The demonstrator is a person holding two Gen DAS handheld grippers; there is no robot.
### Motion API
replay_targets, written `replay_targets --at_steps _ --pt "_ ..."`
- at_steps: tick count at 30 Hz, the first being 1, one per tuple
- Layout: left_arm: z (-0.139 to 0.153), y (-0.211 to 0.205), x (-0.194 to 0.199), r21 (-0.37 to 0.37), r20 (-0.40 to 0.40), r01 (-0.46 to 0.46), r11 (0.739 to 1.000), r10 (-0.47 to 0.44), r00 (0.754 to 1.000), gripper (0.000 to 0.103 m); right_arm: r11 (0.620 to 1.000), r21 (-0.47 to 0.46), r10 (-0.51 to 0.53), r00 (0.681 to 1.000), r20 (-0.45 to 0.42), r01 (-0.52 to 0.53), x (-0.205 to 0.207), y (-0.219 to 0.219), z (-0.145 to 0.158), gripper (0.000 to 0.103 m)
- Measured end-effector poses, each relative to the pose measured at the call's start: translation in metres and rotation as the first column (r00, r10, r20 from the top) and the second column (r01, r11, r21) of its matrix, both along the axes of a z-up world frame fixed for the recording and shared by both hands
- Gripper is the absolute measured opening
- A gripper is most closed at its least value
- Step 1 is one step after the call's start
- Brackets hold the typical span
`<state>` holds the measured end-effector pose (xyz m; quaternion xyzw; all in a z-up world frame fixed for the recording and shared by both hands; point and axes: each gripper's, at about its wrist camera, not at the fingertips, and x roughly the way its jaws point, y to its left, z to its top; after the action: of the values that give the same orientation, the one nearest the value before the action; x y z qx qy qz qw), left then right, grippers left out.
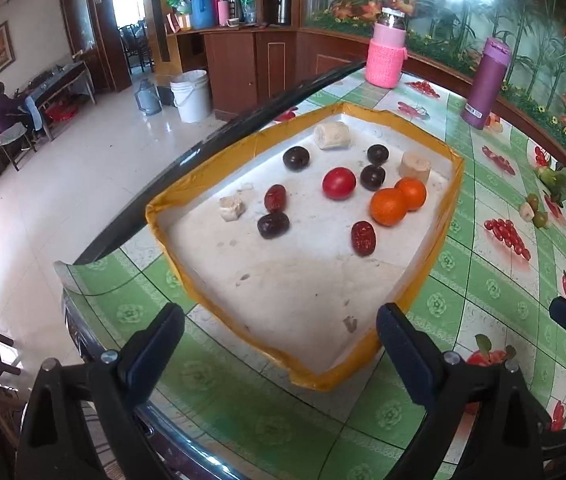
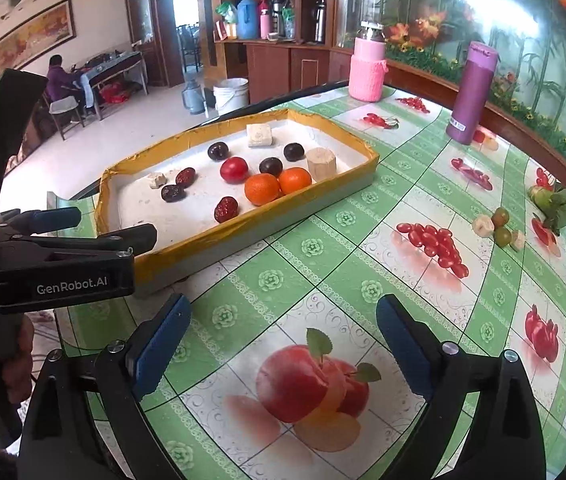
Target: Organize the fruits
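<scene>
**Receptacle.** Shallow rectangular white tray with yellow-taped rim [image 2: 363, 151], on the green floral tabletop printed with fruit pictures [image 2: 363, 248], near its left edge. Contents, loose and unsorted: two round orange tangerines [image 2: 262, 189], touching; one round red tomato-like fruit [image 2: 234, 169]; three dark purple round plums [image 2: 270, 165]; three wrinkled red-brown dates [image 2: 226, 209]; three pale cut chunks, seemingly banana [image 2: 321, 162].

**Strays.** Small cluster of two green olive-like fruits and pale cut pieces [image 2: 499, 226] on the tabletop, well apart from the tray, beside a leafy green vegetable [image 2: 555, 204].

**Tools.** Left gripper [image 1: 281, 344]: fingers released, spread wide, nothing between them, poised over the tray's near corner. Right gripper [image 2: 283, 338]: fingers released, empty, over bare tabletop above a printed apple.

**Step in hand (judged).** Both tools are free, so the next pick is open. The strays sit on the right side; the right gripper is the likelier one to fetch them. Take one small green fruit at a time, closing across its middle, since round fruit may roll and the soft pale pieces may crush. Set each down in clear tray floor near its like.

**Bystanders.** Pink knit-sleeved jar [image 2: 367, 74] and purple cylindrical flask [image 2: 469, 96] at the far edge.

**Legible writing.** "GenRobot.AI" on the left gripper's body. The flask's small label is unreadable.
</scene>
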<state>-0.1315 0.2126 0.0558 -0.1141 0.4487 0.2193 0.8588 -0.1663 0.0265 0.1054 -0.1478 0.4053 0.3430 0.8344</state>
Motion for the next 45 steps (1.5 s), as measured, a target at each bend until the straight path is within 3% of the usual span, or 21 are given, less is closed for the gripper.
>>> replay_targets --at_steps 10,17,23,28,38,45 --pt "0.004 -0.007 -0.016 0.149 0.039 0.016 0.989 -0.022 0.999 0.103 0.999 -0.03 -0.01 1.0 0.022 0.011 -0.01 0.008 0.0 0.095" --pt "0.004 0.003 -0.027 0.245 0.049 -0.066 0.967 0.056 0.997 0.103 0.999 -0.016 -0.043 0.999 0.034 0.043 -0.016 0.01 0.001 0.095" --pt "-0.006 0.013 -0.032 0.147 0.058 -0.055 0.988 0.047 0.997 0.103 0.997 0.01 -0.072 0.995 0.062 0.072 -0.026 0.014 0.001 0.095" --pt "-0.008 0.009 -0.038 0.185 0.081 -0.052 0.981 0.037 0.996 0.103 0.997 0.011 -0.079 0.994 0.08 0.079 -0.034 0.022 0.001 0.095" --pt "-0.004 0.03 -0.051 0.187 0.104 -0.048 0.981 0.029 0.994 0.103 0.996 0.005 -0.092 0.992 0.084 0.092 -0.035 0.026 -0.001 0.095" --pt "-0.004 0.022 -0.048 0.184 0.117 -0.023 0.983 0.001 0.993 0.103 0.997 -0.011 -0.077 0.993 0.084 0.078 -0.038 0.029 -0.004 0.095"
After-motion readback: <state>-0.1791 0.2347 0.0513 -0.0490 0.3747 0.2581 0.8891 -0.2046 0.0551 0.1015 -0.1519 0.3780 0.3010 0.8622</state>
